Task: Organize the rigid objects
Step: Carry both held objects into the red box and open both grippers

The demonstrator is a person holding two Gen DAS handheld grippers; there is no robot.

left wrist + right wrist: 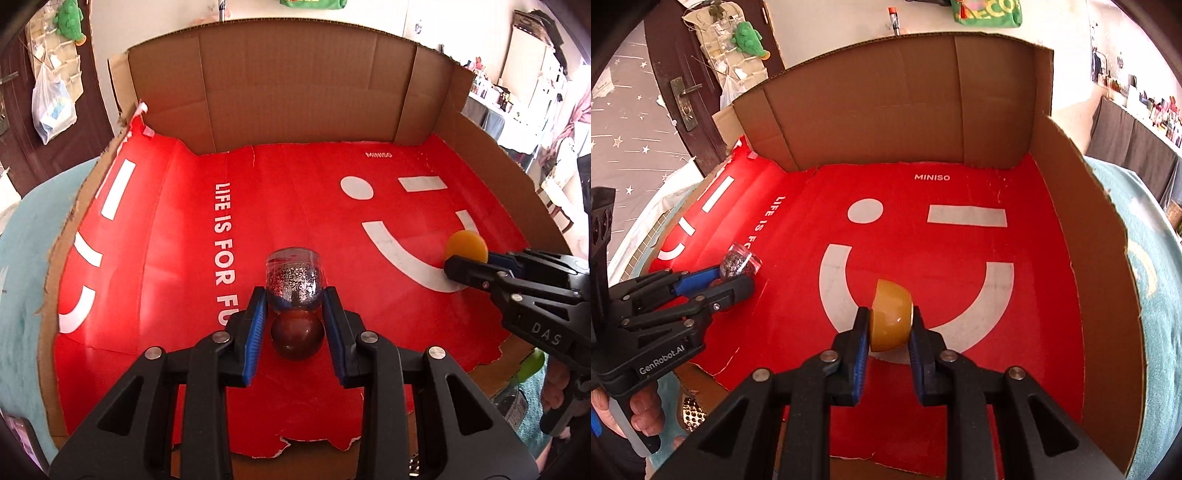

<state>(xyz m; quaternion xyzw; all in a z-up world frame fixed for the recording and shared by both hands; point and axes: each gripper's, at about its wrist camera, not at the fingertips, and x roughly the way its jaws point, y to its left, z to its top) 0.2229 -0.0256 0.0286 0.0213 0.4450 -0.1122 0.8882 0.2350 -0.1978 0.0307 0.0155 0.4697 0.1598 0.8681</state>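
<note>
My left gripper (pixel 294 299) is shut on a clear jar of silver glitter (pixel 294 282) with a dark red round cap (pixel 297 338), held low over the red mat (pixel 184 295). The jar also shows in the right wrist view (pixel 738 263) between the left gripper's fingers (pixel 731 282). My right gripper (pixel 888 317) is shut on an amber-yellow dome-shaped object (pixel 891 315) over the white smile print. In the left wrist view this yellow object (pixel 466 246) sits at the right gripper's tips (pixel 458 266).
A cardboard box (pixel 886 110) with tall back and side walls surrounds the red MINISO mat (pixel 960 258). A teal fuzzy rug (pixel 22 258) lies outside the box. A perforated gold object (pixel 690 415) and a green item (pixel 532 363) lie near the front edge.
</note>
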